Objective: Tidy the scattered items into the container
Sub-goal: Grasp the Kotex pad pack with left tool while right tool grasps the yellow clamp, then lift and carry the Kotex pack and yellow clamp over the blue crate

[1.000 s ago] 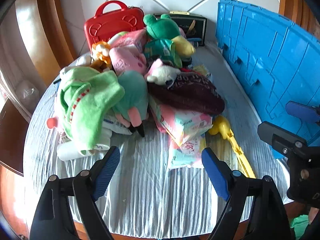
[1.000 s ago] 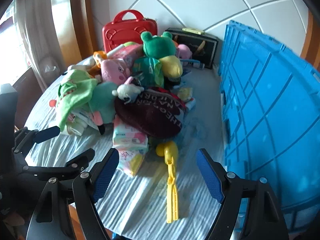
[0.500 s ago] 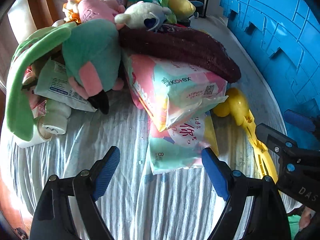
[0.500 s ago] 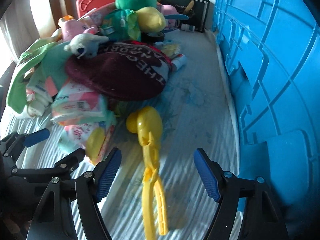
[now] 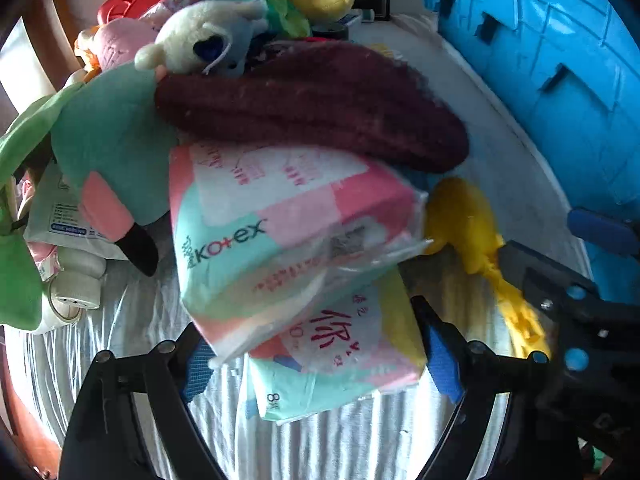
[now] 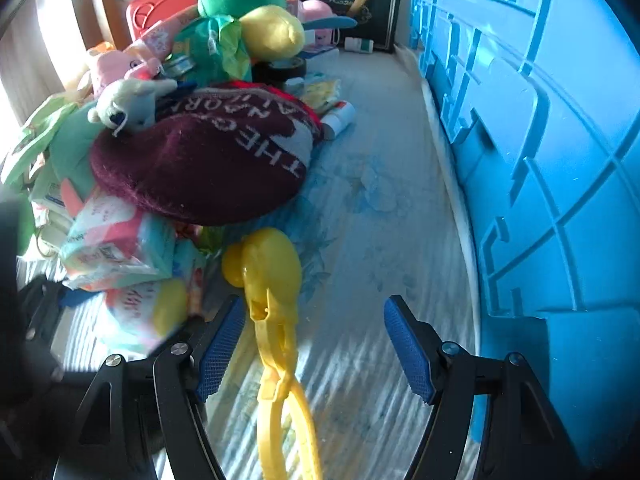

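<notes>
The left tongs (image 5: pixel 316 360) are opening around the lower pad pack (image 5: pixel 340 356), pads not yet pressing; it looks light, squashy and slick, best pinched across its sides. The right tongs (image 6: pixel 316 344) are closing around the yellow scoop (image 6: pixel 272 280), stiff, light plastic, best taken at its neck, with the blue crate (image 6: pixel 560 160) at right.

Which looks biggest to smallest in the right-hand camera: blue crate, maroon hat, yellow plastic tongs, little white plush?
1. blue crate, by far.
2. maroon hat.
3. yellow plastic tongs, long but thin, and nearest the camera, so its rank against the hat is unsure.
4. little white plush.
</notes>
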`<state>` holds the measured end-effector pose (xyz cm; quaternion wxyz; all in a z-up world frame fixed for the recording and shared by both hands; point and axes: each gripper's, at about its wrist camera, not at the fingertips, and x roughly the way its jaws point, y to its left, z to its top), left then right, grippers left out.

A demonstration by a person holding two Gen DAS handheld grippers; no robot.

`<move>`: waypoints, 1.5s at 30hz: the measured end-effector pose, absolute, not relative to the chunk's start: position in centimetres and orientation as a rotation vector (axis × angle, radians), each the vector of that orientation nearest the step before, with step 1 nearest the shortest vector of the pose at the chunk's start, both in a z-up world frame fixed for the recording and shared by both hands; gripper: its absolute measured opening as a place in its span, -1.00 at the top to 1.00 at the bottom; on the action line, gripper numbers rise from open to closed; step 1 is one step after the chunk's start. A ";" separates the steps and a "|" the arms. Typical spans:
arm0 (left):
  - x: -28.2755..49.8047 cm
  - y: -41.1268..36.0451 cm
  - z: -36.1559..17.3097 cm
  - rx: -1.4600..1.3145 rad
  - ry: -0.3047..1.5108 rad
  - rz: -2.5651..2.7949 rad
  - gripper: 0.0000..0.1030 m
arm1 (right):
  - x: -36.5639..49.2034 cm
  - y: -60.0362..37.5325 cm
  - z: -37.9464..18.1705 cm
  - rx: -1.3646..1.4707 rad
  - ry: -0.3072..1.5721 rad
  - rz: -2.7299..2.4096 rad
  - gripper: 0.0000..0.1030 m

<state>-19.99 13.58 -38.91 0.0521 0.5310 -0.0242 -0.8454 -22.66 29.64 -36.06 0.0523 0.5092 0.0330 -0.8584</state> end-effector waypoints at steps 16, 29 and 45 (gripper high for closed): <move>-19.4 11.5 -39.3 1.542 0.007 -2.609 -0.33 | -25.0 28.1 -40.4 1.552 0.126 -2.558 0.33; -14.9 10.7 -32.2 1.397 0.051 -2.667 -0.31 | -21.1 26.8 -35.1 1.420 0.129 -2.577 0.39; -12.7 8.7 -19.4 1.041 0.006 -2.829 -0.30 | -19.2 23.4 -21.7 1.052 0.152 -2.708 0.52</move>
